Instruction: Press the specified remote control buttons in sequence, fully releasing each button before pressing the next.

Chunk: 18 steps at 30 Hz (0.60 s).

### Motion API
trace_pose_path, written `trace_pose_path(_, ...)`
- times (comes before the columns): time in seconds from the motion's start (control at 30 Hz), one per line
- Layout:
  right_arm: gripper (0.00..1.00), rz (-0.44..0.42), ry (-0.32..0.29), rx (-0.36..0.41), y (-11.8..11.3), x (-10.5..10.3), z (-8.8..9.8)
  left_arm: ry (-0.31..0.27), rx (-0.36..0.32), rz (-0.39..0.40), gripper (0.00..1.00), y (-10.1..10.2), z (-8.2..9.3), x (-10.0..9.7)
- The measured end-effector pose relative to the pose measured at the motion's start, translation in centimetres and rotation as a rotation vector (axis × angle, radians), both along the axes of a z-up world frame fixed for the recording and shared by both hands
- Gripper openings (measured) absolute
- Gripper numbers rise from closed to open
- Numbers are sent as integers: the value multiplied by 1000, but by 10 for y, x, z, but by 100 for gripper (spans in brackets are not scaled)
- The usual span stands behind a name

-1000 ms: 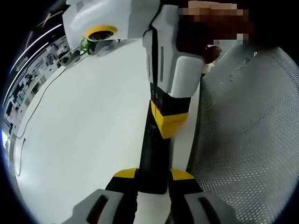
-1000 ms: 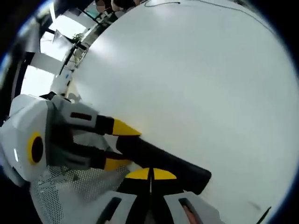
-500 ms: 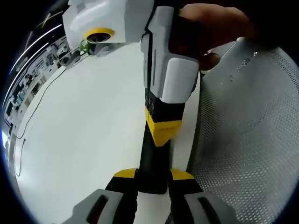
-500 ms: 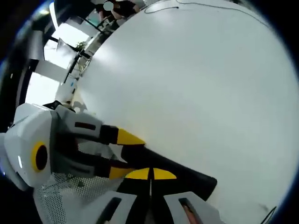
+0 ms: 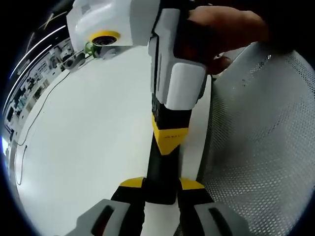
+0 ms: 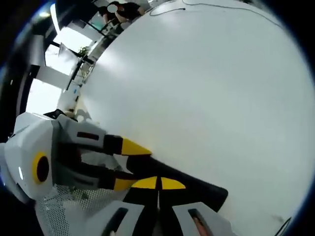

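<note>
Lowered since a second ago, the right gripper (image 5: 170, 142) presses its closed yellow tips onto the black remote (image 5: 162, 172) pinched in the left gripper (image 5: 161, 184) over the white table (image 5: 83, 142) — a perforated white basket (image 5: 261, 142), contents unseen, stands just beside.

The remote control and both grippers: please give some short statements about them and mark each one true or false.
1. The left gripper is shut on the black remote control. True.
2. The right gripper is wide open. False: its yellow tips are together, pointing at the remote control.
3. The remote control lies inside the mesh basket. False: it is held over the white table, beside the basket.
4. A hand holds the right gripper. True.
</note>
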State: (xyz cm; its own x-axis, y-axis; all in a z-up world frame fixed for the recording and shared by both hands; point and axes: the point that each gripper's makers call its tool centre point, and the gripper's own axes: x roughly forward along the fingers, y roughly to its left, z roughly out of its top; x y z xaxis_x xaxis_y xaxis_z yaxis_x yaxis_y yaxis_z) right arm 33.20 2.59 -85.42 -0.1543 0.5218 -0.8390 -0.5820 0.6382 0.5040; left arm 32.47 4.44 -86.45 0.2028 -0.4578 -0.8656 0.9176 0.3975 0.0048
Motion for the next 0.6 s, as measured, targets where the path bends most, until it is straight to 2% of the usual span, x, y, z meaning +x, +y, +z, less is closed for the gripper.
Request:
trace_pose_path(0.13,0,19,-22,-5,0,0,0,0,-3,2,25,0,0,0)
trace_pose_path(0.6,0,-32,-2,13,-1,0,1,-6,-20,10,25,0,0,1)
